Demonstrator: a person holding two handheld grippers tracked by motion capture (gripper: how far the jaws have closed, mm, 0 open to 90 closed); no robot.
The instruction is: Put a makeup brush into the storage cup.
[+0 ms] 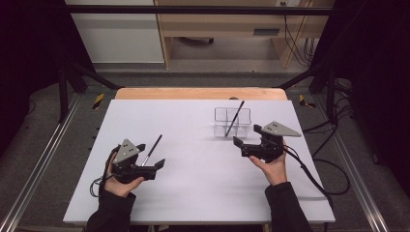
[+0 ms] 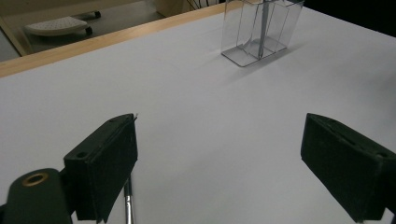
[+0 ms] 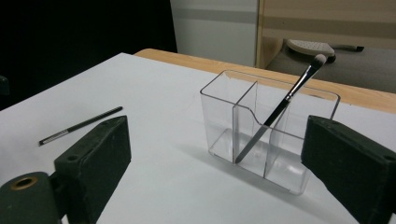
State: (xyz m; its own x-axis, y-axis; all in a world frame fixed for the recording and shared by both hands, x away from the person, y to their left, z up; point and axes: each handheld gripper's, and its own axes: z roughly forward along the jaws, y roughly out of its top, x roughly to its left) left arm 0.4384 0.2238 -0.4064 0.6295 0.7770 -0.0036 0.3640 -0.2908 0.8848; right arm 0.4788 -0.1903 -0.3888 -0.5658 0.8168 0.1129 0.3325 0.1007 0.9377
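A thin black pencil-like stick (image 1: 153,149) lies on the white table top (image 1: 193,193). My left gripper (image 1: 151,155) is open around it. In the left gripper view the stick (image 2: 127,201) runs close along the inner side of the left jaw, which partly hides it, and my left gripper (image 2: 219,140) holds nothing. A clear plastic organizer (image 1: 232,122) with compartments stands at the back right, and a makeup brush (image 1: 235,117) leans inside it, bristles up. My right gripper (image 1: 247,135) is open just in front of the organizer (image 3: 266,140), apart from it and from the brush (image 3: 280,109).
The wooden table edge (image 1: 200,93) runs behind the white top. Black frame posts stand at both sides. Cables (image 1: 319,181) trail off the right edge. Across the table, the right gripper view takes in the stick (image 3: 79,125) at its left.
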